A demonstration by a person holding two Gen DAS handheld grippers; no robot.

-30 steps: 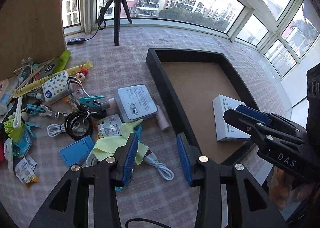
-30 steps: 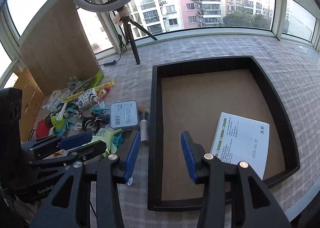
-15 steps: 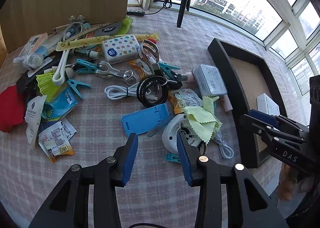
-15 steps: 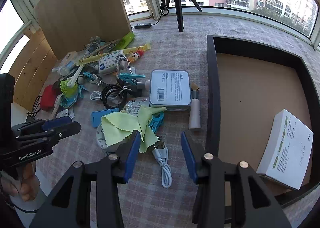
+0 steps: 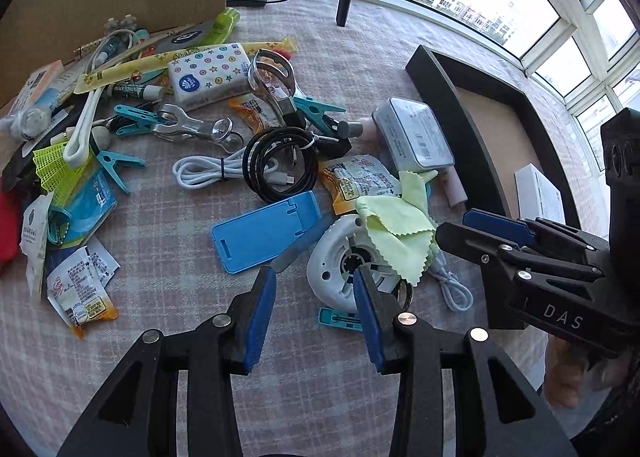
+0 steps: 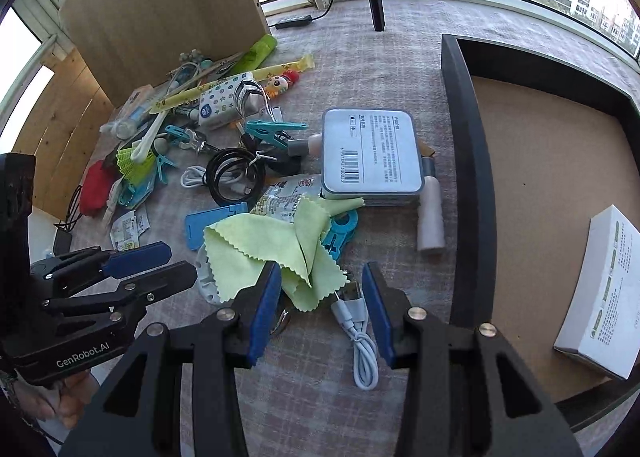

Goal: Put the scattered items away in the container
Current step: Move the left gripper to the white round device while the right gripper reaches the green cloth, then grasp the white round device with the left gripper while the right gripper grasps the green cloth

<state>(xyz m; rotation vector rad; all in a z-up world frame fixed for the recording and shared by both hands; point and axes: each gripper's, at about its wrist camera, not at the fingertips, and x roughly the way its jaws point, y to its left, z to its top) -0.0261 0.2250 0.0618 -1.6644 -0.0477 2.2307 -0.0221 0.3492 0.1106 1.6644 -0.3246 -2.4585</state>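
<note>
Both tools gape empty; white cable (image 6: 362,341) lies lengthwise, plug seemingly toward cloth (image 6: 276,253).

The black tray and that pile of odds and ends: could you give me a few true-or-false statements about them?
1. A white box lies inside the black tray. True.
2. The yellow-green cloth is in the tray. False: it lies on the table, draped over a white round gadget.
3. The right gripper holds the cloth. False: it is open and holds nothing.
4. A coiled black cable lies beside a white cable. True.
5. The left gripper is open. True.
</note>
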